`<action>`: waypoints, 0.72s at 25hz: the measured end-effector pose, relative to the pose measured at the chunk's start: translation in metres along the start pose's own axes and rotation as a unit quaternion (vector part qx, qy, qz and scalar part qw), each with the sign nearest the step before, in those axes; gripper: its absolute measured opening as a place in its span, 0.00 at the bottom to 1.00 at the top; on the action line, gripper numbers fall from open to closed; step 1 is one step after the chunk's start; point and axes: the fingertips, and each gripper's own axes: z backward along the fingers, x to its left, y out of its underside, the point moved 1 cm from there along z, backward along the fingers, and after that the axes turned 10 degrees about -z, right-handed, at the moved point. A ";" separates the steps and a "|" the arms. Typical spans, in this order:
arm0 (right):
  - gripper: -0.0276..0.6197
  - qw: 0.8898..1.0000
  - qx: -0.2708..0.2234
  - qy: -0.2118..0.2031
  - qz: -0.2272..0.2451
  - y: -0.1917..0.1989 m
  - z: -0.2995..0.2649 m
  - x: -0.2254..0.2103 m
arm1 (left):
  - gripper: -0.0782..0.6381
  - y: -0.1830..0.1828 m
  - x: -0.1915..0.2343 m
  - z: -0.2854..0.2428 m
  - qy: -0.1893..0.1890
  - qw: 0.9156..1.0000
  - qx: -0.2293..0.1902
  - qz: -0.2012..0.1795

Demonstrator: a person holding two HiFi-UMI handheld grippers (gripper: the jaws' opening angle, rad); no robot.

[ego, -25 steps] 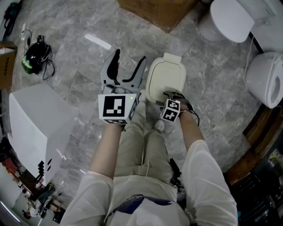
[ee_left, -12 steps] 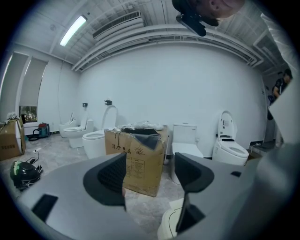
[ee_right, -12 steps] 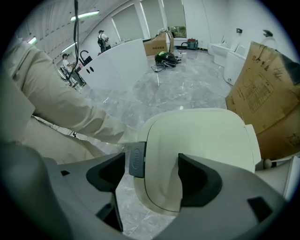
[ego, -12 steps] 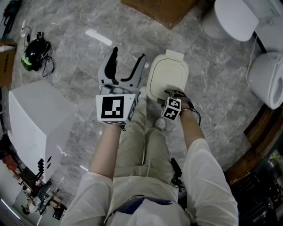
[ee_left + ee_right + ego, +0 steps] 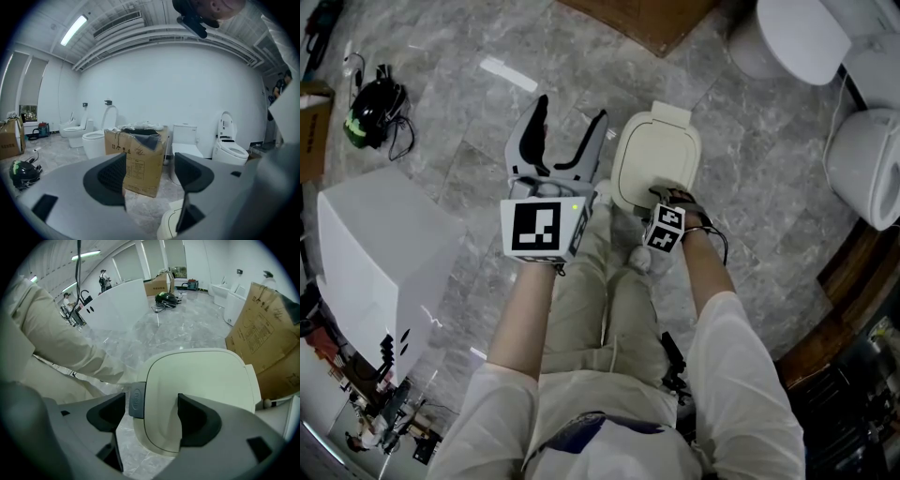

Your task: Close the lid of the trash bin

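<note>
I am viewing a cream bin (image 5: 654, 164) that is standing on the grey marble floor (image 5: 469, 122), just ahead of the operator's legs. Its lid (image 5: 201, 380) is lying flat on top, looking fully down. The lid is a rounded rectangle with a shallow recessed panel, and a hinge block is showing at the far edge. A small grey tab (image 5: 137, 400) is sitting at the near edge, and its embossed lettering is too small to read with confidence.

The right gripper (image 5: 151, 408) is pointing steeply down over the lid's near end with its jaws apart. One pad is hanging beside the tab and the other over the recessed panel. I cannot tell whether either pad is touching the lid.

The left gripper (image 5: 572, 112) is hovering left of the bin, nearly level, with its jaws apart and nothing between them. A cardboard box (image 5: 140, 159) is standing well beyond it.
</note>
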 end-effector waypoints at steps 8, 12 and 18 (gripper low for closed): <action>0.64 0.981 -0.081 0.021 -0.174 -0.029 0.058 -0.023 | 0.53 -0.041 -0.006 0.016 0.000 1.000 -0.018 0.003; 0.65 0.953 -0.163 0.071 -0.244 -0.051 0.132 -0.051 | 0.53 -0.074 -0.016 0.033 0.003 1.000 -0.029 0.012; 0.66 0.894 -0.280 0.164 -0.310 -0.068 0.286 -0.084 | 0.53 -0.153 -0.036 0.057 0.011 0.998 -0.066 0.021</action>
